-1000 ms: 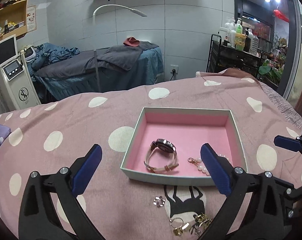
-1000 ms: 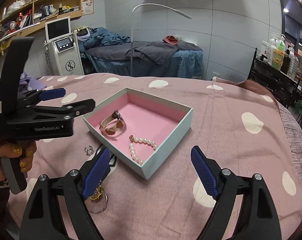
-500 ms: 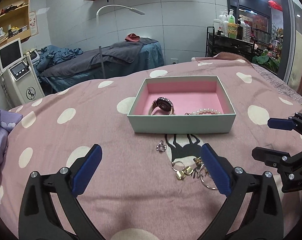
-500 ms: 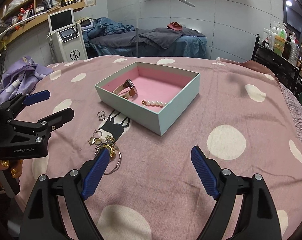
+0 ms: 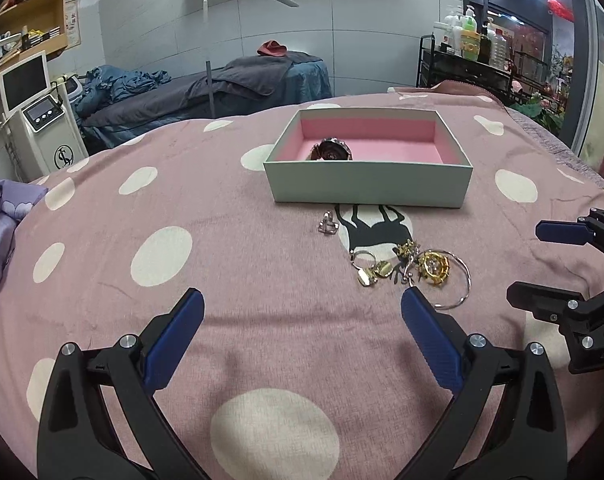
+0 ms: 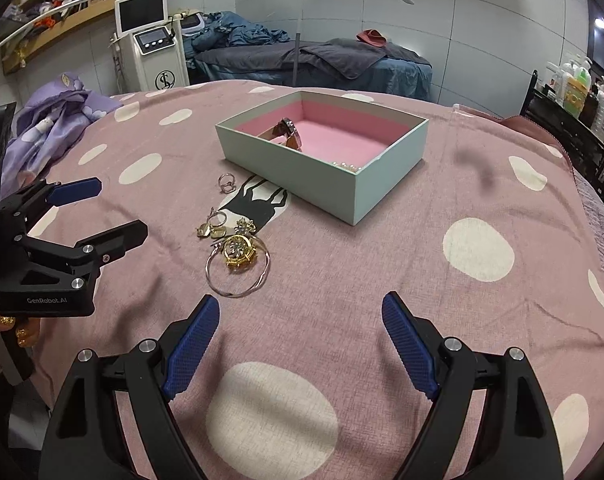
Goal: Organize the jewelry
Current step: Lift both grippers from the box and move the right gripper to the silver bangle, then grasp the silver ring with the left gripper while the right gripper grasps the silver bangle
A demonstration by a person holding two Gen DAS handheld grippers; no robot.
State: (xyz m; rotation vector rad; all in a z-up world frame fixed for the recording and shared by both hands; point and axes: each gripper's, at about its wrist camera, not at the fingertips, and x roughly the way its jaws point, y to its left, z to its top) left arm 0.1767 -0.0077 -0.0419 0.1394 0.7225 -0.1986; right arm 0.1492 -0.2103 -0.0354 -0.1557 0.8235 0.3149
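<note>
On the pink polka-dot bedspread (image 5: pixel 221 280), a pale green cardboard box with a pink lining (image 5: pixel 368 188) already held a rose-gold wristwatch (image 5: pixel 332 151) and, just visible over its near wall, a string of pearls (image 6: pixel 348 166). Left outside, near the box's front, lay a small silver ring (image 5: pixel 328 224), a pair of gold earrings (image 5: pixel 370 272), a gold filigree brooch (image 5: pixel 433 267) and a thin silver bangle (image 6: pixel 237 270). The left claw (image 5: pixel 302 334) and the right claw (image 6: pixel 299 342) both hovered wide apart and empty, so I judged the sorting roughly a third done.
</note>
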